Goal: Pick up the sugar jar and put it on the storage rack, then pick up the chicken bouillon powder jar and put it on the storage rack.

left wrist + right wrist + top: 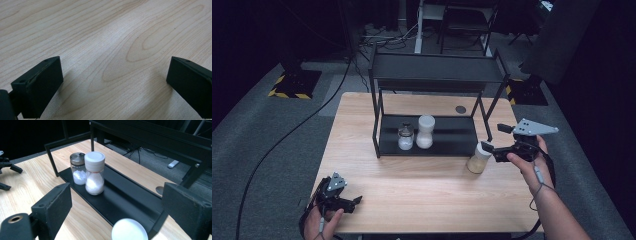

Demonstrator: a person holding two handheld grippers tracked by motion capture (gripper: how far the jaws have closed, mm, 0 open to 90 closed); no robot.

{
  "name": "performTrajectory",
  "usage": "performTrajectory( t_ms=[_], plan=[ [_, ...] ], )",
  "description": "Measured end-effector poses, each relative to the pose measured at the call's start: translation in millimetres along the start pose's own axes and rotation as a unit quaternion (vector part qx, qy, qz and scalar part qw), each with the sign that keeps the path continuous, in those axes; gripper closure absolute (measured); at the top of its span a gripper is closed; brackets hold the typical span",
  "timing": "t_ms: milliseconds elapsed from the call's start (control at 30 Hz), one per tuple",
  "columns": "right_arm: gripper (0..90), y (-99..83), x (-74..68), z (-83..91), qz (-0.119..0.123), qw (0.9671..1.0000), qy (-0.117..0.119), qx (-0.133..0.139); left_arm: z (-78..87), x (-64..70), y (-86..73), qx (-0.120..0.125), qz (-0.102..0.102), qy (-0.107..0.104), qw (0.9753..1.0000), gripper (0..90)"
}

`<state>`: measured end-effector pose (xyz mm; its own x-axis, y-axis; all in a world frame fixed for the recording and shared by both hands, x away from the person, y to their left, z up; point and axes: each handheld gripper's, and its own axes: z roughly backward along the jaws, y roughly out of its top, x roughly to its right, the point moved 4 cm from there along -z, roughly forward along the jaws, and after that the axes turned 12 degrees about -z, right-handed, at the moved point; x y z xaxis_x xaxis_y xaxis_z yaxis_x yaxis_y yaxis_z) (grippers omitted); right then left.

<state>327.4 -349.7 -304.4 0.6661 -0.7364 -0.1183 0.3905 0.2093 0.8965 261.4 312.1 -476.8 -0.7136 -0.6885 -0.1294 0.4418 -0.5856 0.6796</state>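
At lower right of the frame, the white-capped jar [478,158] could be toppled by the wide-open, empty right tongs [495,140] if closed off-centre, while the left tongs [353,204] are held open and empty over the worktop [422,200].

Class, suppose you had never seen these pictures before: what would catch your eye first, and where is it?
First, the black two-level rack at the back of the wooden table, with two jars of white powder side by side on its lower shelf. Next, a third jar on the table by the rack's right front leg, with the right gripper open just beside it. The left gripper sits open near the table's front left corner.
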Motion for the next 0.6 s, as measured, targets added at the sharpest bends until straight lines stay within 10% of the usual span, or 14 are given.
performTrajectory(
  t_ms=[600],
  plan=[
    [10.0,-40.2,23.5,-8.3,-0.014,0.9999,0.0,-0.008,0.0,0.0,0.0,0.0,0.0,0.0,1.0,0.2]
  ],
)
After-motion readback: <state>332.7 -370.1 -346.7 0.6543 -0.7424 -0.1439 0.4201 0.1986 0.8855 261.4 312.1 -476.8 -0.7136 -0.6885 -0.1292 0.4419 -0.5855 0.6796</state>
